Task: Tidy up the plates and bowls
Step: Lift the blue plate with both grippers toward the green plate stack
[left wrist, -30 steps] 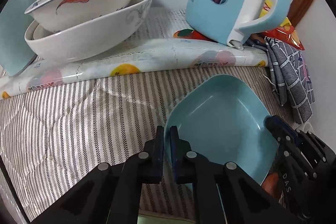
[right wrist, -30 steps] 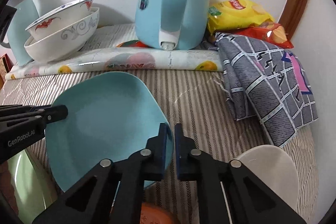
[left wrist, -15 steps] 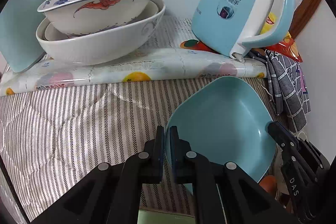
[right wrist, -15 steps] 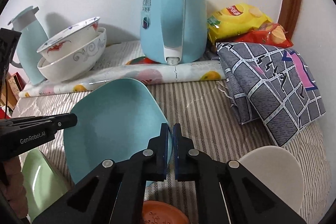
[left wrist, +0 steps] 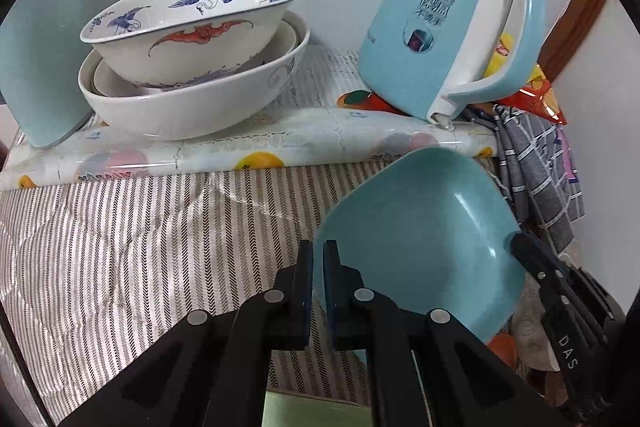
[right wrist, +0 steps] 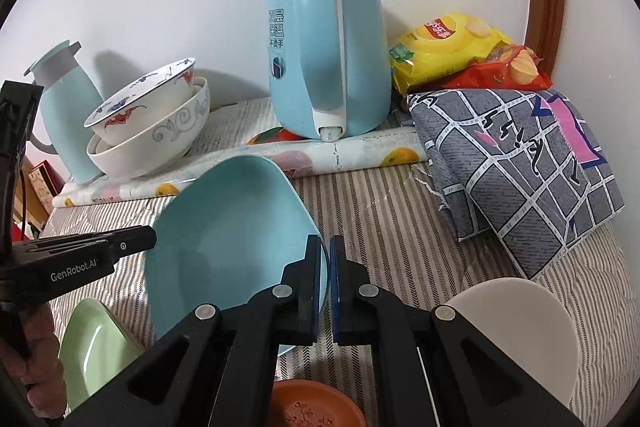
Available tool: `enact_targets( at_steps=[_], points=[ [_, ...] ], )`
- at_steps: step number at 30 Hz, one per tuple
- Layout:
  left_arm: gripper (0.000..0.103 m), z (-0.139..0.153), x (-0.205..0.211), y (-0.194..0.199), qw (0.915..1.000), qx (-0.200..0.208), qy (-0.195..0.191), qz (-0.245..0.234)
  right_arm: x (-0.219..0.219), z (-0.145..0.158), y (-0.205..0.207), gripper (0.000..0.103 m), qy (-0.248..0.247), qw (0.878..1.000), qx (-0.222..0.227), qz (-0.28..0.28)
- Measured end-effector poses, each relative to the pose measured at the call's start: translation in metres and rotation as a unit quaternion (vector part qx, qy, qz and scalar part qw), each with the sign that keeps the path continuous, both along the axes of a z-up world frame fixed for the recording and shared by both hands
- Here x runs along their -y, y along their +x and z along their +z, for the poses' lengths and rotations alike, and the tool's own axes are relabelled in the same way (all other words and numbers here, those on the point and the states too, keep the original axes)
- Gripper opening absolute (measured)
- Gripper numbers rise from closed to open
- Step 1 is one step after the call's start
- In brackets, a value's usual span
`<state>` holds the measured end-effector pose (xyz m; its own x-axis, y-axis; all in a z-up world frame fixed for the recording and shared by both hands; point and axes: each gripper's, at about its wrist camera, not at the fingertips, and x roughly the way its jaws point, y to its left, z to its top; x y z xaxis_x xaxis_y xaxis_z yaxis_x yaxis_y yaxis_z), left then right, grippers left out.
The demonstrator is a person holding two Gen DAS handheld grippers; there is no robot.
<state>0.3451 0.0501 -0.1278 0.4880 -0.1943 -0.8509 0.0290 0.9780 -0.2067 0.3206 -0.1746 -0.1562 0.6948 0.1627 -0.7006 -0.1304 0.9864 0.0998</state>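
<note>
Both grippers hold one light blue squarish bowl above the striped cloth. My left gripper is shut on its left rim. My right gripper is shut on its right rim; the bowl tilts up in that view. The left gripper's fingers show at the bowl's far edge. White bowls are stacked on the raised fruit-print mat at the back left, a crane-and-bat painted bowl on top. A green bowl, an orange dish and a cream bowl lie below.
A light blue kettle stands on the raised mat. A blue jug stands left of the stacked bowls. A folded grey checked cloth and snack bags fill the right side. A white wall is behind.
Both grippers have lifted the blue bowl higher and carried it toward the stacked bowls at the back left. The stack looks larger and nearer in the left wrist view.
</note>
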Motion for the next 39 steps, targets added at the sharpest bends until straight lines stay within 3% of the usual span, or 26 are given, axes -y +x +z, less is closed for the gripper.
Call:
enact_targets(
  at_steps=[10, 19, 26, 28, 29, 39],
  points=[
    [0.005, -0.011, -0.002, 0.005, 0.9994, -0.018, 0.029, 0.01, -0.006, -0.009, 0.006, 0.002, -0.013, 1.0, -0.02, 0.009],
    [0.009, -0.032, -0.008, 0.014, 0.9984, -0.052, -0.022, 0.007, -0.02, -0.024, 0.011, 0.004, -0.056, 0.997, -0.049, 0.024],
    [0.009, -0.04, -0.003, 0.016, 0.9983, -0.053, -0.023, 0.01, -0.034, -0.035, 0.013, 0.015, -0.099, 0.993, -0.06, 0.032],
    [0.009, -0.04, -0.005, 0.016, 0.9985, -0.048, -0.025, 0.013, -0.037, -0.037, 0.013, 0.013, -0.107, 0.992, -0.056, 0.03],
    [0.009, -0.038, -0.006, 0.015, 0.9987, -0.043, -0.022, 0.015, -0.036, -0.037, 0.012, 0.006, -0.109, 0.992, -0.05, 0.026],
    [0.009, -0.006, -0.01, 0.005, 0.9993, -0.01, -0.033, 0.014, -0.02, -0.006, 0.001, 0.005, -0.045, 0.999, -0.017, 0.022]
  ],
)
